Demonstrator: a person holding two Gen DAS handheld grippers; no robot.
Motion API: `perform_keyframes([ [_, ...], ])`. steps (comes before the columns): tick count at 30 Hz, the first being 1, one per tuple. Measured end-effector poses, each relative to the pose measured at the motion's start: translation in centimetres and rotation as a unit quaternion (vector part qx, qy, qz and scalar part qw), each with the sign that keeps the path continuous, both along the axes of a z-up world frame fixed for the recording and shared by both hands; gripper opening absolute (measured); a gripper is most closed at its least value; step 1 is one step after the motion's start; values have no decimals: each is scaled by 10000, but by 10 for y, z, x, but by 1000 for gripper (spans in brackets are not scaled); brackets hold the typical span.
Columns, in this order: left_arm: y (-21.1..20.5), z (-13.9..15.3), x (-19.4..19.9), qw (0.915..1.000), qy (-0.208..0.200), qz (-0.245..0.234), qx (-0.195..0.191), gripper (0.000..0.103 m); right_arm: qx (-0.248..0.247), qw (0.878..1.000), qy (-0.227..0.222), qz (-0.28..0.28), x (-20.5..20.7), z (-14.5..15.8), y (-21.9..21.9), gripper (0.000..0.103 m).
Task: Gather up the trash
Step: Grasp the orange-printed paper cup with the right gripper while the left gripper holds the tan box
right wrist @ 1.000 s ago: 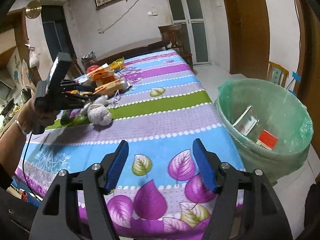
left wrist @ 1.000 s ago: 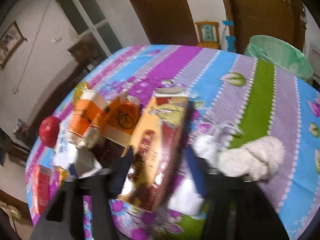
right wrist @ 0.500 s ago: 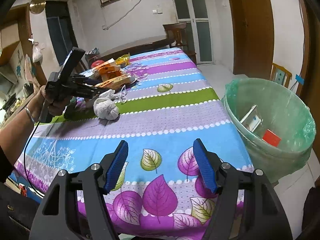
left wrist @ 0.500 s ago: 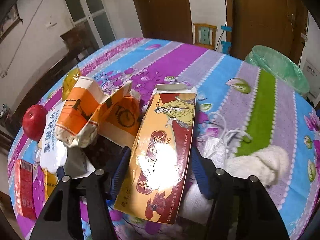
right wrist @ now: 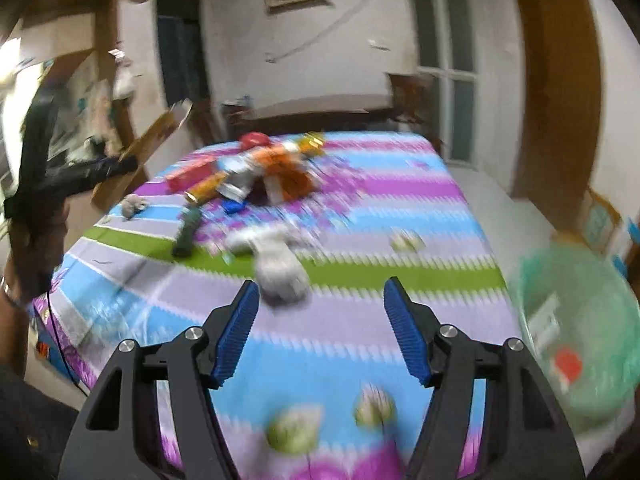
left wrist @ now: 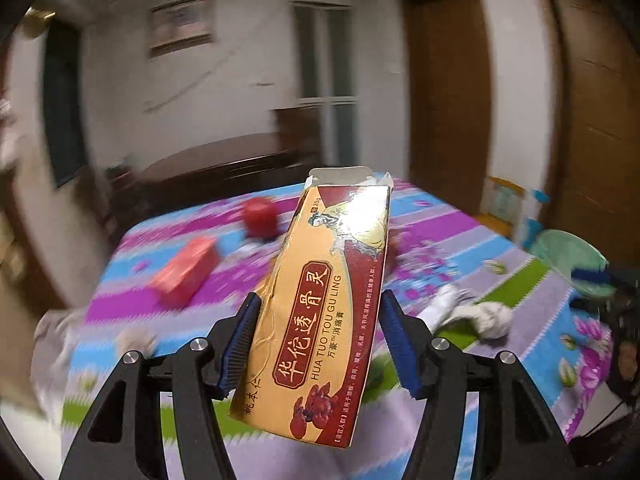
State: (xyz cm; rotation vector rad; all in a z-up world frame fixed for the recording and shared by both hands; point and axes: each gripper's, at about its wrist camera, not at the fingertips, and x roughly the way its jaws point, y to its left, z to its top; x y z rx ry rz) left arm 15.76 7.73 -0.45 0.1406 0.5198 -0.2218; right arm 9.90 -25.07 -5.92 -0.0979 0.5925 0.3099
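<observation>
My left gripper [left wrist: 320,340] is shut on a flat gold and red medicine box [left wrist: 324,304] and holds it tilted, well above the table. The same box [right wrist: 148,148] shows at the far left of the right wrist view, raised in the air. My right gripper [right wrist: 320,328] is open and empty over the near part of the table. A green-lined trash bin [right wrist: 580,320] stands off the table's right side; it also shows in the left wrist view [left wrist: 568,256]. A pile of orange cartons [right wrist: 280,168] lies at the table's far end.
A white crumpled wad [right wrist: 280,264] lies mid-table on the striped tablecloth [right wrist: 400,200]. A red box [left wrist: 184,272], a red apple [left wrist: 260,216] and a dark bottle [right wrist: 186,232] lie on the table. A wooden door [left wrist: 444,92] and a bench [left wrist: 224,172] stand behind.
My left gripper has lifted the medicine box off the table and swung it up and around. The right gripper has turned left toward the pile; both views are blurred by motion.
</observation>
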Motion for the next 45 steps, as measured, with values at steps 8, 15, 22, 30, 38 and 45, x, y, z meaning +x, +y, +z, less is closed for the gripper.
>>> perform_keyframes([
  [8,14,-19,-27,9980,238,562,-156,62,-2139,9669,-350,1343,122,-13,102,58],
  [15,43,-28,-21,9934,554,814,-589,62,-3971,9026,-900,1399,175,-58,175,54],
  [22,52,-36,-20,9920,578,908,-654,62,-3480,9273,317,1344,182,-62,149,12],
  [30,36,-39,-19,9940,541,743,-592,62,-1609,9791,-50,1245,56,14,63,8],
  [38,-8,-27,-25,9979,379,368,-369,62,-385,9957,-617,567,-6,49,11,8],
  [45,-47,-15,-29,9993,308,6,-233,62,271,9953,-827,416,-43,65,-8,8],
])
